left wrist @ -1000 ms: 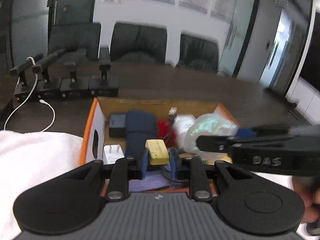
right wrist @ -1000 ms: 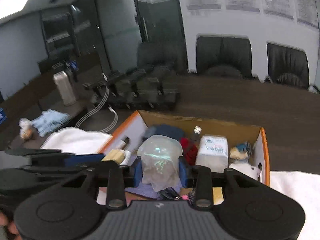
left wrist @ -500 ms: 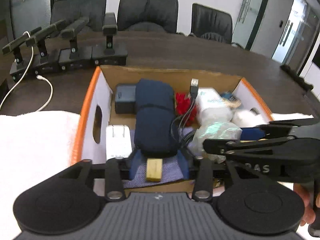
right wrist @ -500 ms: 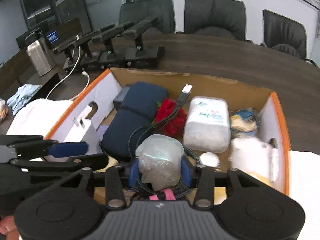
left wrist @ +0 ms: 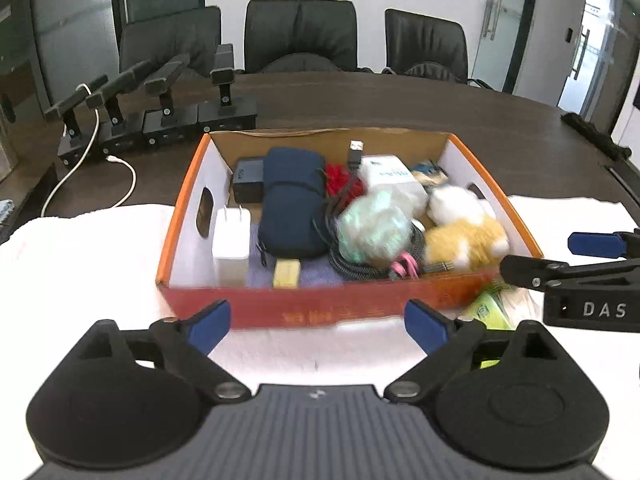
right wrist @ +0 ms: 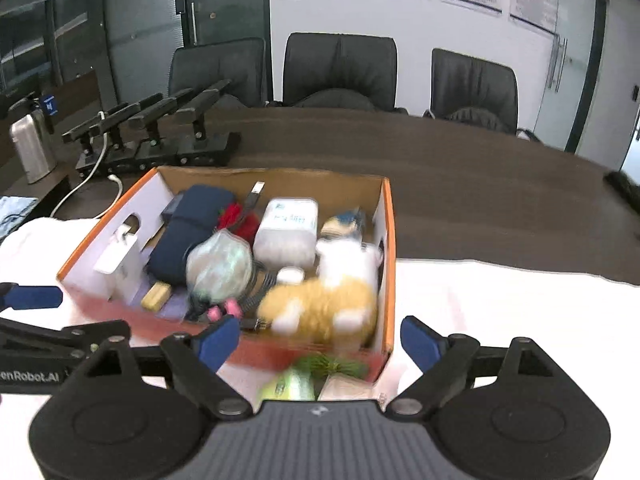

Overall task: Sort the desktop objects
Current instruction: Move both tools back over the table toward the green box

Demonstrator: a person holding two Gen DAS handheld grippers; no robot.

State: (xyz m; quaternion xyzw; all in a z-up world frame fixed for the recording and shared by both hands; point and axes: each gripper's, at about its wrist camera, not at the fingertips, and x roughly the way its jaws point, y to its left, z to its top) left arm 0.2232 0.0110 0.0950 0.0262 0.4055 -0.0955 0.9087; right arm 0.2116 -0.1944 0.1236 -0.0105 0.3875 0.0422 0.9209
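Over the near edge of the orange cardboard box [left wrist: 304, 308] both tools have pulled back, and their jaws have just been opening: the left gripper [left wrist: 316, 326] now stands wide with nothing between its blue tips, its yellow eraser [left wrist: 287, 272] lying on the purple cloth at the front of the box. The right gripper [right wrist: 320, 338] is likewise spread wide and empty; its crumpled clear bag [right wrist: 219, 266] rests on the coiled cable beside the plush toy [right wrist: 320, 308]. Judgement: two items sorted, both hands free for the next pick. A green packet [right wrist: 292, 384] lies outside on the white towel [left wrist: 80, 264], just before the box's front wall, probably next. Both grippers tilt downward toward the box from the near side, side by side.
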